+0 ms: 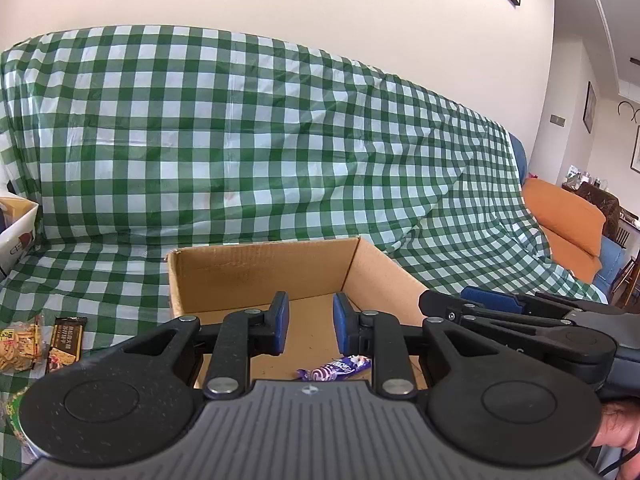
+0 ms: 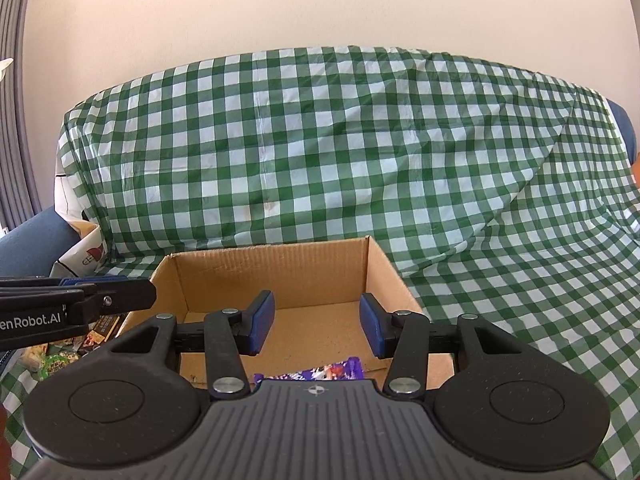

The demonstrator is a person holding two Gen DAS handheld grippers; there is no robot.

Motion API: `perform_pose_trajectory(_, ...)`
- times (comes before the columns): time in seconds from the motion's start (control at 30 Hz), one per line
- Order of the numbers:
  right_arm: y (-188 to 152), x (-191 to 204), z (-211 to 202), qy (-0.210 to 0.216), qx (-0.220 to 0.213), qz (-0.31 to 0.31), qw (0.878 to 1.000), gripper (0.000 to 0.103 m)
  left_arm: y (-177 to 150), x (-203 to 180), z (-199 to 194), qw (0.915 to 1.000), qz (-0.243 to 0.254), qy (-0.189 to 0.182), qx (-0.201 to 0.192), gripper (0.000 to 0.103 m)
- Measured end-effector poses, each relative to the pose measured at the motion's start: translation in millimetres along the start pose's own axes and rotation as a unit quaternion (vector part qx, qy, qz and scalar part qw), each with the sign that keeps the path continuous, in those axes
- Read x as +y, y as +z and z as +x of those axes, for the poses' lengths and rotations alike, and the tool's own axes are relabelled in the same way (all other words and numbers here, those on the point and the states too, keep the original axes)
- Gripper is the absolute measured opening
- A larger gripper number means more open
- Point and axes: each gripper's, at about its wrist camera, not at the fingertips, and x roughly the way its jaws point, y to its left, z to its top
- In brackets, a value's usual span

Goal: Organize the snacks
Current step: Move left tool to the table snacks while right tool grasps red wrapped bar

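An open cardboard box (image 1: 260, 272) (image 2: 272, 276) stands on the green checked cloth. On its floor lies a purple wrapped candy (image 1: 334, 368) (image 2: 320, 372), partly hidden by the gripper bodies. My left gripper (image 1: 311, 322) hovers over the box's near edge, open by a narrow gap, with nothing between its blue pads. Beside it my right gripper (image 2: 316, 324) stands open wider over the same box, also empty. Left of the box lie a cracker pack (image 1: 20, 344), a dark brown bar (image 1: 66, 340) and a green packet (image 2: 56, 360).
The checked cloth (image 1: 240, 140) drapes a sofa back behind the box. A white printed box (image 1: 16, 228) sits at the far left. An orange cushion (image 1: 568, 224) lies at the right end. A hand (image 1: 616, 428) holds the right gripper's handle.
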Motion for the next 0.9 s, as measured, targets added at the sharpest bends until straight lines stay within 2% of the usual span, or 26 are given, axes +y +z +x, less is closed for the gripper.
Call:
perform_pose_trajectory(0.17, 0.4, 8.3, 2.7, 0.008, 0.004, -0.008, 1.0, 0.05, 1.0, 10.3, -8.8, 0.9999, 0.007, 0.012, -0.003, 0.026)
perform_pose_trajectory(0.4, -0.9, 33.3, 1.7, 0.025, 0.005, -0.013, 1.0, 0.049, 2.8, 45.6, -30.4, 0.999, -0.001, 0.046, -0.002, 0.026)
perform_pose_trajectory(0.7, -4.7, 92.7, -1.1, 0.092, 0.008, -0.024, 0.995, 0.048, 1.2, 100.8, -61.5, 0.9952, -0.042, 0.086, 0.019, 0.026)
perform_pose_trajectory(0.83, -10.2, 129.3, -2.9, 0.144, 0.018, -0.039, 0.989, 0.031, -1.2, 131.6, -73.4, 0.9915, -0.08, 0.097, 0.033, 0.031)
perform_pose_trajectory(0.9, -14.1, 147.7, -2.4, 0.171, 0.026, -0.045, 0.984, 0.028, -4.4, 147.7, -78.0, 0.9889, -0.101, 0.101, 0.043, 0.037)
